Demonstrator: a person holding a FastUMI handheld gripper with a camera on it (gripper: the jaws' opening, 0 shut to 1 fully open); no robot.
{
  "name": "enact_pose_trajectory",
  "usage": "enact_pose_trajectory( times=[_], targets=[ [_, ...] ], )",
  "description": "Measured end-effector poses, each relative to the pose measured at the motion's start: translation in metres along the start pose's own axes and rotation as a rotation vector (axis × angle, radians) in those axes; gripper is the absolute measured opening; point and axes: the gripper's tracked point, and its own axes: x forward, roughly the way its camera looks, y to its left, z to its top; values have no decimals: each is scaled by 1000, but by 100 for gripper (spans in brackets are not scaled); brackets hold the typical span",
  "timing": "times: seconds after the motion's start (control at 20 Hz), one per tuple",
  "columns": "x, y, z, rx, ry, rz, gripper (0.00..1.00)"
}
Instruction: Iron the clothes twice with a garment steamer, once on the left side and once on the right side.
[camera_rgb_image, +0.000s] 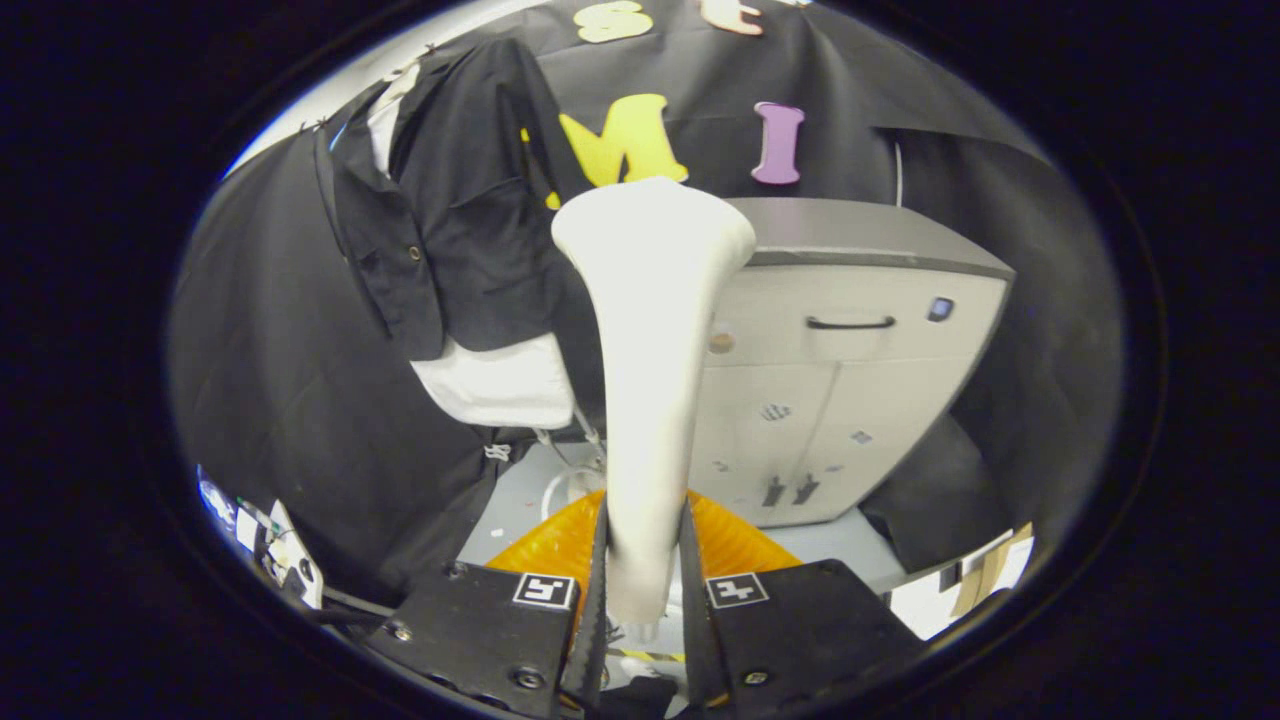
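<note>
Gripper (645, 600) fingers clamped on the handle of the white plastic garment steamer (650, 330), long axis running straight ahead; the black short-sleeved shirt (460, 220) hangs just left of the steamer's head.

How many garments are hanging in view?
2: a black shirt hangs beyond the steamer held in the gripper, beside the cabinet; a white garment shows under it. More may be hidden.
</note>
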Motion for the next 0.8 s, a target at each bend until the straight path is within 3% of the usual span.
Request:
enact_pose_trajectory(
  times=[0.4,0.8],
  targets=[
    [-75,-126,-70,19,-29,-34,35],
    [-98,-157,-112,62,-50,-8,35]
  ],
)
